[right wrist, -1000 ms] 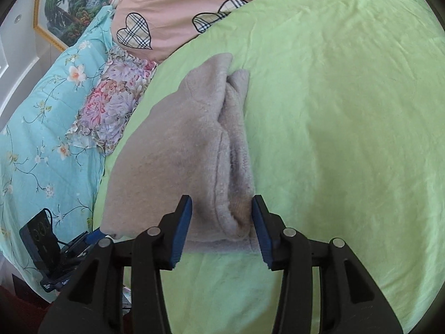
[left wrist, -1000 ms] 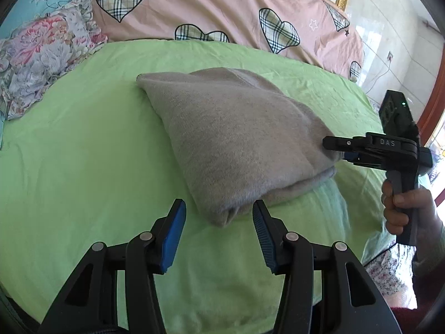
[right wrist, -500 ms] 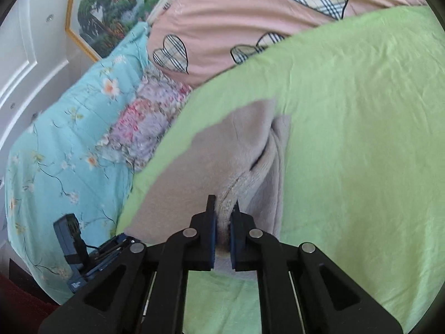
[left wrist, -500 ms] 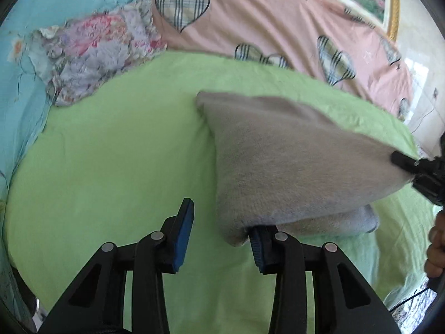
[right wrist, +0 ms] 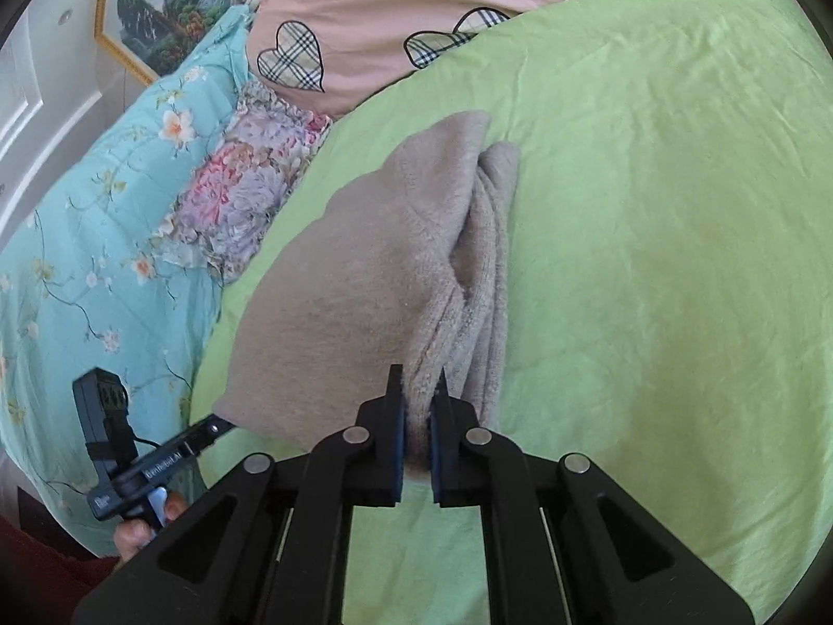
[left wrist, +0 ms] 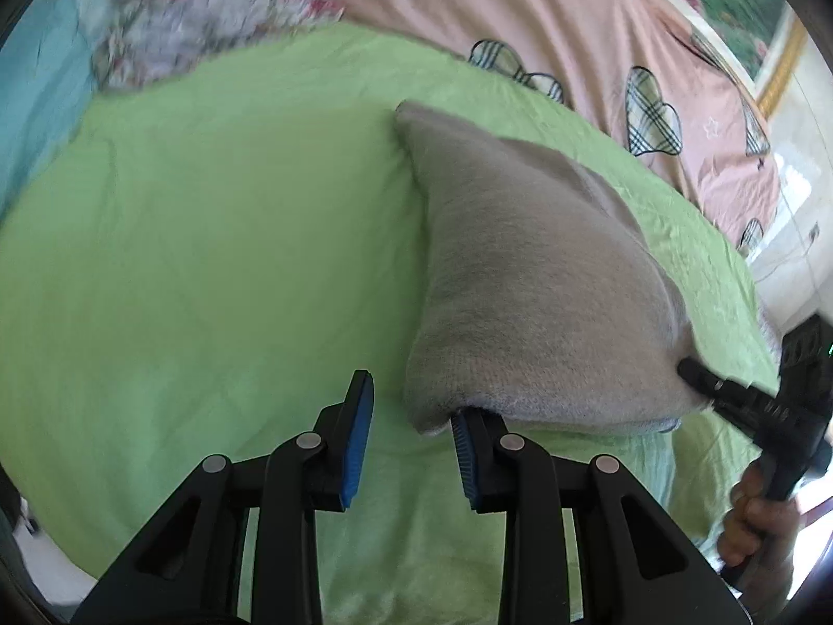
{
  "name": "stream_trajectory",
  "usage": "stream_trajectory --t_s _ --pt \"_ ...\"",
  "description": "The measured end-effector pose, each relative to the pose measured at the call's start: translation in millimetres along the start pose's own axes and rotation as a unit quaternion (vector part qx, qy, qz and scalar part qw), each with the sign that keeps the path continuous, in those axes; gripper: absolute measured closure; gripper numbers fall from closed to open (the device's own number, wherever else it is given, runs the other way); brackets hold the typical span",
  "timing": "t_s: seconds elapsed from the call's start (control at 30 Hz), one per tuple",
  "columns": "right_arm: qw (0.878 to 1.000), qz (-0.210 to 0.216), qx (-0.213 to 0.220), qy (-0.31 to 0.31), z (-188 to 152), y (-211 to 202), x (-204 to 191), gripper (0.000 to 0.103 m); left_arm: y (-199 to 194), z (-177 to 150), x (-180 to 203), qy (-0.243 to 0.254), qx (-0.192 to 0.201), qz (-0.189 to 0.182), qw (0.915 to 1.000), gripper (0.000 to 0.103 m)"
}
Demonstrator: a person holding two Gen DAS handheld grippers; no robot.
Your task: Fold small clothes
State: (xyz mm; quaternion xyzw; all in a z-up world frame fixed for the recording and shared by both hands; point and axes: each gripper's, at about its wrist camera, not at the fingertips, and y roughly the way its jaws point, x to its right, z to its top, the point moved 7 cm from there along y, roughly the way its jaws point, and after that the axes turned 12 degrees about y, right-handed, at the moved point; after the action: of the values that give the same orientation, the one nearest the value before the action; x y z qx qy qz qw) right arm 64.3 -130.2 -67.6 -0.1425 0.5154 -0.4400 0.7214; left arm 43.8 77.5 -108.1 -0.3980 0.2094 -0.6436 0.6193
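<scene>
Grey fleece garment (left wrist: 531,281) is lying folded on the green sheet (left wrist: 218,239); my right gripper (right wrist: 416,416) is pinching its near edge, while my left gripper (left wrist: 411,442) is closing beside its corner, gripping nothing.

A grey-beige fleece garment (right wrist: 375,281) lies on the lime-green sheet (right wrist: 651,239); beyond the sheet, a pink quilt (left wrist: 598,15) with plaid hearts, beside it a turquoise floral cover (right wrist: 104,198); gripper pads (left wrist: 359,442) blue

Bedroom: bed (right wrist: 677,208) w/ quilts (right wrist: 104,208) (home).
</scene>
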Motion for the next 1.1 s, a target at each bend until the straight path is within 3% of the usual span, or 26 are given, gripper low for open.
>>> stream_trajectory --t_s 0.07,0.13,0.27,0.3,0.37,0.53,0.6,0.7,0.77,0.8,0.83,0.97,1.1 --pt "0.999 -0.035 -0.007 -0.014 -7 8 12 0.095 8 -5 -6 -0.016 -0.018 -0.009 0.9997 0.073" --pt "0.999 -0.031 -0.017 0.005 -17 16 22 0.095 10 -6 -6 -0.009 -0.021 -0.008 0.9997 0.073" --pt "0.999 -0.035 -0.010 0.000 -16 10 22 0.094 0 -3 5 0.046 -0.024 -0.019 0.9985 0.075" --pt "0.999 -0.037 -0.013 0.004 -14 7 22 0.089 -8 -1 9 0.065 -0.022 -0.033 0.9971 0.076" --pt "0.999 -0.039 -0.013 0.016 -8 -1 22 0.084 -26 6 13 0.084 -0.004 -0.062 0.9945 0.076" --pt "0.999 0.004 0.031 0.028 31 -29 5 0.076 -65 38 18 0.101 0.060 -0.114 0.9866 0.073" --pt "0.999 0.015 0.035 0.027 49 -21 -3 0.073 -65 51 22 0.107 0.075 -0.112 0.9851 0.073" --pt "0.999 0.015 0.008 0.039 66 14 -4 0.065 -53 62 34 0.115 0.072 -0.124 0.9830 0.073" --pt "0.998 0.006 -0.018 0.054 68 36 1 0.065 -44 68 40 0.124 0.066 -0.124 0.9823 0.073" --pt "0.998 0.007 -0.032 0.057 65 45 1 0.072 -39 68 47 0.130 0.060 -0.124 0.9819 0.073" --pt "0.998 0.014 -0.035 0.056 64 47 -2 0.090 -35 69 49 0.134 0.055 -0.122 0.9819 0.073" --pt "1.000 0.012 0.020 0.014 69 17 -23 0.090 -21 75 59 0.154 0.052 -0.129 0.9781 0.068" --pt "0.998 -0.058 -0.003 0.008 61 43 2 0.090 -4 84 67 0.175 0.043 -0.129 0.9751 0.068"
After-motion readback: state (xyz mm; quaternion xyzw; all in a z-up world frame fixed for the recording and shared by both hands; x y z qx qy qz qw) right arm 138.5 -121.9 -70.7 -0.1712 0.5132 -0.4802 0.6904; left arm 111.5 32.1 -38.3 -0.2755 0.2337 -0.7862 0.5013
